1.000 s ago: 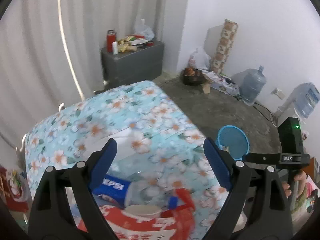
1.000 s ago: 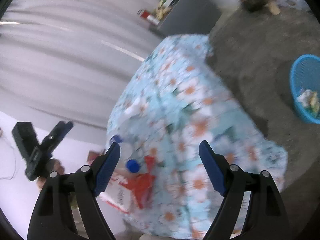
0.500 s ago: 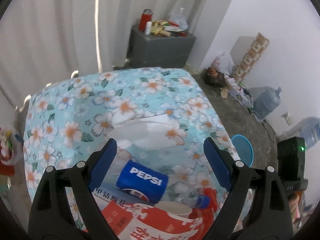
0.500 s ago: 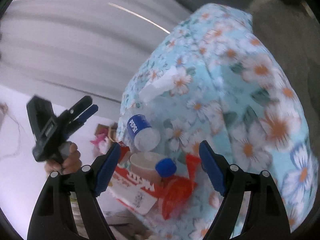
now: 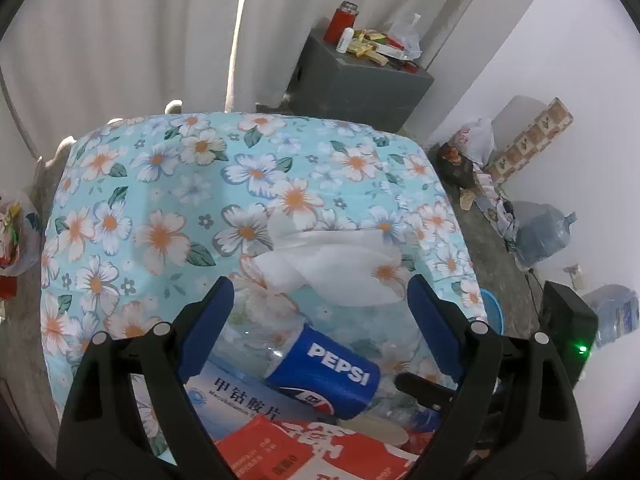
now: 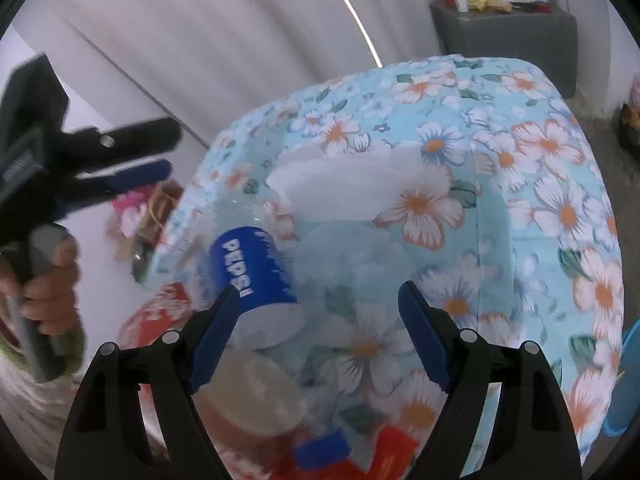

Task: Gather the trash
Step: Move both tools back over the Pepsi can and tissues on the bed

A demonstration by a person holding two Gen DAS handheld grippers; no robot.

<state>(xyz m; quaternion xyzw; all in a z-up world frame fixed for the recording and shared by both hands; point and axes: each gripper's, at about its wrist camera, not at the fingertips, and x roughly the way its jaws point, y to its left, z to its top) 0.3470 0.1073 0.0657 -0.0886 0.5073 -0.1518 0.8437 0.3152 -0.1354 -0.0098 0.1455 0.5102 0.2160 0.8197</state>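
Note:
A clear Pepsi bottle (image 5: 324, 372) with a blue label lies on the flowered tablecloth (image 5: 168, 200) at the near edge, with a white tissue (image 5: 336, 264) just beyond it. A red and white box (image 5: 280, 444) and a paper cup (image 6: 256, 396) lie beside the bottle. My left gripper (image 5: 320, 300) is open and empty above the bottle. My right gripper (image 6: 320, 304) is open and empty over the same bottle (image 6: 252, 276), whose blue cap (image 6: 320, 446) points toward me. The left gripper also shows in the right wrist view (image 6: 120, 160).
A blue basket (image 5: 491, 312) stands on the floor to the right of the table. A grey cabinet (image 5: 356, 80) with a red flask and packets is at the back. Water jugs (image 5: 540, 232) and bags line the right wall.
Both grippers have swung toward the table's near edge and come closer to the Pepsi bottle, which now fills more of both views. Both stay open.

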